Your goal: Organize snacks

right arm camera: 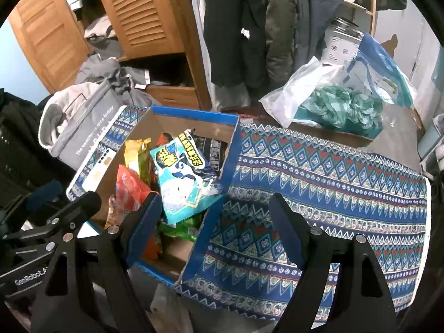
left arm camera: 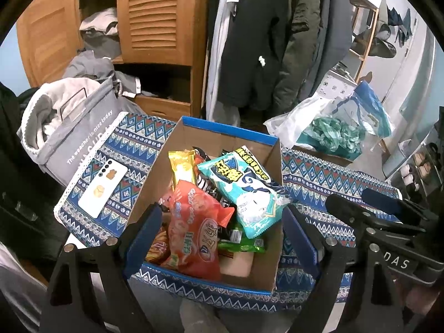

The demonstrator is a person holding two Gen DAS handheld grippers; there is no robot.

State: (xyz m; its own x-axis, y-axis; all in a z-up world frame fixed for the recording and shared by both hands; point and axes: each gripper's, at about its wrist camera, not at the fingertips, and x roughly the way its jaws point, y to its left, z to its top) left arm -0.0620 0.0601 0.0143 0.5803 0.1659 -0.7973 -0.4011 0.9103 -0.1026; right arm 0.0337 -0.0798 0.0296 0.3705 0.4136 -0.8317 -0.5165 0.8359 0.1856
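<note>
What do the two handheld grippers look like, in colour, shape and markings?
Both are black plastic. The left gripper and the right gripper each have two tapering, angular jaws lined with dark blue pads, and silver round pins at the joints. White lettering shows on each body, "DAS" on the right one and "GenRobot" on the left. No cables or sleeves are visible.

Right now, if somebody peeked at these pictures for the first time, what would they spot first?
Probably the box stuffed with bright snacks, in the middle of the patterned cloth. A pale blue packet lies on top of the pile, with a red bag beside it. A white phone rests on the cloth left of the box, and both claws are open, holding nothing.
</note>
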